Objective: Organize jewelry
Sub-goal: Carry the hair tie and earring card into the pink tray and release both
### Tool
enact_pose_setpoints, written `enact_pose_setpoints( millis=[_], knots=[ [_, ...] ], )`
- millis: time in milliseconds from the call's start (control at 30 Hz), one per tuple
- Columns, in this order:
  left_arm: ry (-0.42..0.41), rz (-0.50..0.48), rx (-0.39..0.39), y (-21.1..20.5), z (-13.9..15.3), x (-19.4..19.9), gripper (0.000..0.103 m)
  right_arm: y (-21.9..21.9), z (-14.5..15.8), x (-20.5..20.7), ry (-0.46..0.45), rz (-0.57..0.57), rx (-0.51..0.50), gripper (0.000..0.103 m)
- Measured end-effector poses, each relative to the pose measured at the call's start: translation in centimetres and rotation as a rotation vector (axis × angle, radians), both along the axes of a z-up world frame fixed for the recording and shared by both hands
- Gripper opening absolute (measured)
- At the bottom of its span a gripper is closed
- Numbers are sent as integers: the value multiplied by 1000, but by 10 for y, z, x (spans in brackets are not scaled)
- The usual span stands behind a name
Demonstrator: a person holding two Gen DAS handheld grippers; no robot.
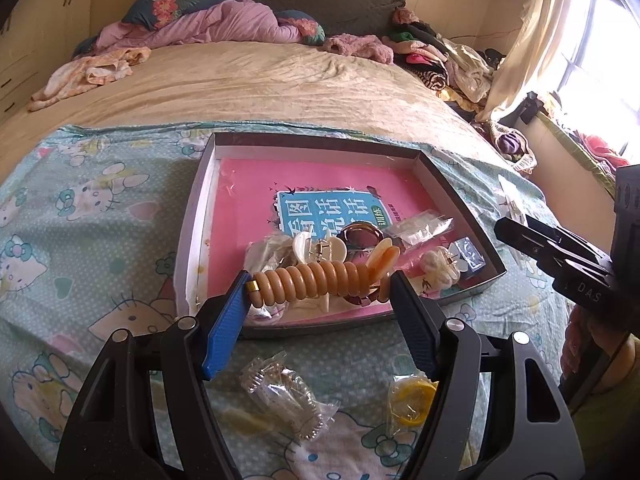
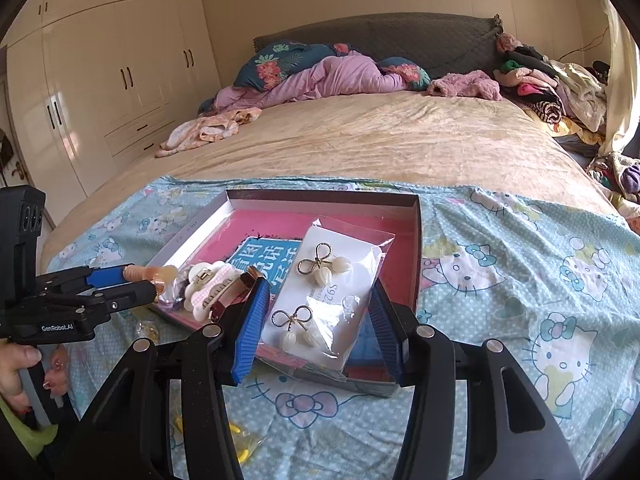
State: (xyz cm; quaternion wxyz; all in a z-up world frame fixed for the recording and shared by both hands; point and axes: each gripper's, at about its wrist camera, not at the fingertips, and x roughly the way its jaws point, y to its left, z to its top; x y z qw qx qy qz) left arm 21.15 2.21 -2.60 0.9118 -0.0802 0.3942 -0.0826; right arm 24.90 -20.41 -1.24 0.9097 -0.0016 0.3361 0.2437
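Observation:
My left gripper is shut on an amber disc-bead bracelet, gripped end to end and held above the near edge of the shallow cardboard box. In the right wrist view this gripper reaches in from the left with the bracelet. My right gripper is shut on a clear bag with a white card of bow-shaped earrings, which hangs over the box. Its black tip shows at the right of the left wrist view. A pink book lines the box.
In the box lie white hair clips, a gold bangle, small bags and a little blue box. On the cartoon-cat sheet in front lie a bagged silver chain and a bagged yellow ring. Clothes are piled at the bed's right.

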Motion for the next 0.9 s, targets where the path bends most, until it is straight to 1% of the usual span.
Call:
enact_pose_setpoints(
  millis=[200, 333, 367, 400, 467, 500, 600, 633, 733, 767, 800, 900],
  knots=[
    [28, 9, 7, -3, -10, 12, 62, 5, -20, 20, 52, -10, -22, 49],
    [42, 13, 24, -4, -15, 15, 63, 6, -29, 26, 85, -16, -14, 51],
    [42, 12, 23, -4, -16, 16, 63, 5, -30, 26, 87, -19, -10, 58],
    [40, 11, 22, -4, -16, 15, 63, 4, -30, 26, 84, -25, -5, 68],
    [36, 12, 27, -4, -15, 16, 67, 1, -28, 22, 77, -32, 5, 72],
    [35, 14, 30, -3, -15, 16, 71, 0, -27, 21, 76, -31, 11, 73],
    [30, 16, 35, -3, -12, 14, 75, -5, -21, 13, 64, -37, 21, 78],
    [25, 15, 34, -3, -11, 12, 80, -6, -19, 10, 59, -36, 25, 78],
    [1, 21, 43, -2, -4, 6, 86, -9, -11, -1, 48, -28, 38, 78],
    [-5, 25, 46, -2, -2, 4, 90, -10, -8, -6, 42, -28, 42, 84],
    [-10, 27, 47, -1, -1, 1, 92, -10, -6, -10, 35, -28, 45, 87],
    [-30, 31, 58, -1, 6, -6, 93, -13, 2, -23, 18, -18, 55, 89]
  ],
)
